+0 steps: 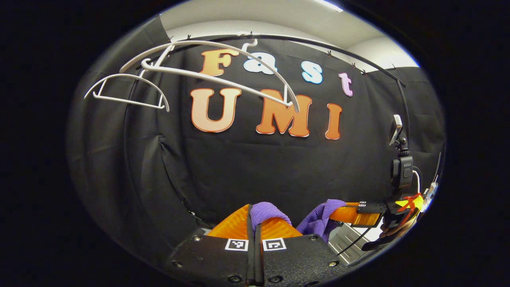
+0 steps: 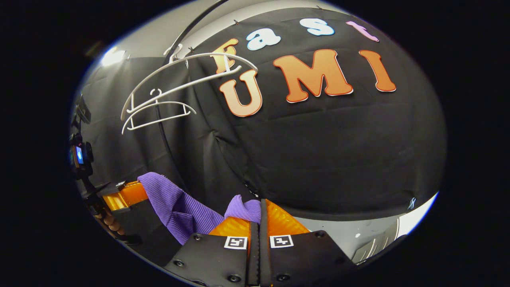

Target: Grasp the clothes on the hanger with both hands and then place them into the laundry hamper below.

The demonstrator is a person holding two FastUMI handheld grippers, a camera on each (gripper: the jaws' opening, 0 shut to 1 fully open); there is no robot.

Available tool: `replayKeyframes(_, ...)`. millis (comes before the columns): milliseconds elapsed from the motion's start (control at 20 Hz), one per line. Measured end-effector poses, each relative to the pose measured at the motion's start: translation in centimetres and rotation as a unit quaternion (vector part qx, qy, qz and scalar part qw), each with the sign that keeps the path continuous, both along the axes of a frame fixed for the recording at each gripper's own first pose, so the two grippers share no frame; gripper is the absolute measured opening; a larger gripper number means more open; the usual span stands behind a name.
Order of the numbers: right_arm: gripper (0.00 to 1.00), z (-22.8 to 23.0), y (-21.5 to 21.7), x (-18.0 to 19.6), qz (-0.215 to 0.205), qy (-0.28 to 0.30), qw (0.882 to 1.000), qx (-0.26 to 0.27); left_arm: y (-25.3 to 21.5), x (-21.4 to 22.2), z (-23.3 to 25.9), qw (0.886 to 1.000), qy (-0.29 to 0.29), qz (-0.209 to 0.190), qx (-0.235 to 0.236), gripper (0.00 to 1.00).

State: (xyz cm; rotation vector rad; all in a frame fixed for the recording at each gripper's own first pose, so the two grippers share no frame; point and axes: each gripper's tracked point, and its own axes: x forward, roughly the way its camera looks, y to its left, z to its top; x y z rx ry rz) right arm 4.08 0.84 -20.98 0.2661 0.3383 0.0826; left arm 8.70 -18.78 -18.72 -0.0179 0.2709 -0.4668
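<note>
The left claw [image 1: 255, 223] pinched the purple garment [image 1: 265, 211]. The right claw [image 2: 257, 217] pinched it too. Two white hangers [image 1: 207, 75] hung bare above

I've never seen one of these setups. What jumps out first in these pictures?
The purple garment stretches low between two orange claws, the right claw and the left claw, each pinching an end. Above them, two bare white hangers hang from the rail at the upper left.
</note>
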Motion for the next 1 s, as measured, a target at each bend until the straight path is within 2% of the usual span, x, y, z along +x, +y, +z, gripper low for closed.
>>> replayKeyframes(250,0.07,-6.2,-2.0,0.0,-0.02,0.035,0.999,0.001,-1.0,0.6,-6.3,0.999,0.05,-0.002,0.016,0.0)
replayKeyframes(450,0.08,-12.0,-3.1,0.3,-0.034,0.07,0.997,-0.008,-1.8,1.7,-13.5,0.993,0.119,0.001,0.021,0.0)
replayKeyframes(700,0.08,-21.0,-2.8,0.3,-0.028,0.138,0.99,-0.016,-1.5,1.6,-23.0,0.976,0.215,0.015,0.036,0.01)
replayKeyframes(1000,0.08,-32.6,-2.5,0.3,-0.033,0.227,0.973,-0.01,-0.7,2.4,-34.0,0.95,0.305,0.035,0.06,0.01)
